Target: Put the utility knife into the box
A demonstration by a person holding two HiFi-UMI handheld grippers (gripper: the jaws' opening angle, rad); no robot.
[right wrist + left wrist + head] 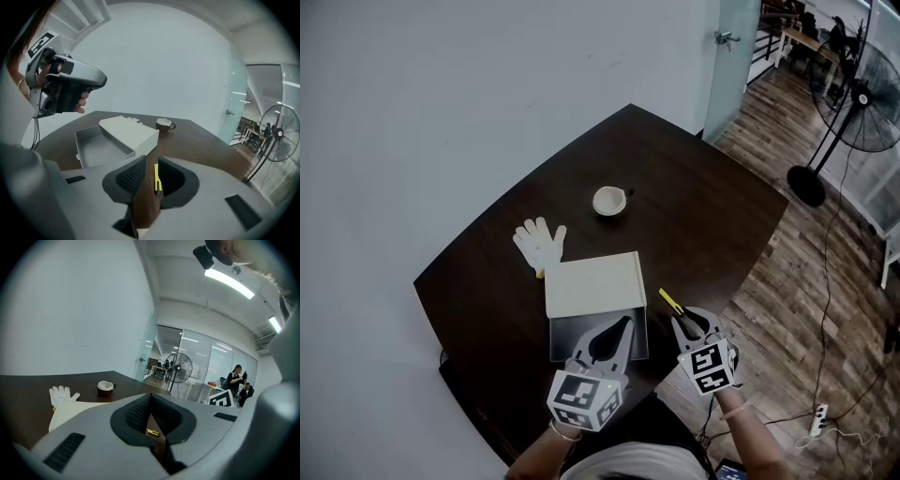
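Flat on the dark brown wooden counter [694,211], close to its near right edge: a slim yellow utility knife [671,302], untouched, just right of the open grey rectangular box [565,335] and apart from it.

Directly behind the knife, the right gripper [687,322], tilted nose-down toward the counter, jaws spread wide and empty. In the right gripper view, the knife lying lengthwise in the gap between the two black ribbed pads, clear of both, flat on the wood. Right forearm [752,439] reaching in from the bottom edge, marker cube uppermost.

To the left, the left gripper [622,325], held nearly level over the box's bare grey floor, jaws closed tip to tip with nothing between them. Through the small opening behind the tips, in the left gripper view, a glimpse of the knife on the counter. From the right gripper view, the left gripper raised above the counter, fingers [83,99] wrapped round its handle. Left wrist [562,432] low in the head view, a thin band around it.

Against the box's far side, a flat cream lid [593,284]. Just beyond the lid's far left corner, a white knitted glove [540,244], laid flat. Farther back, near mid-counter, a small dark cup [609,201] with a pale inside. Off the counter to the right, a black pedestal fan [853,98] on the wood-plank floor [787,291].
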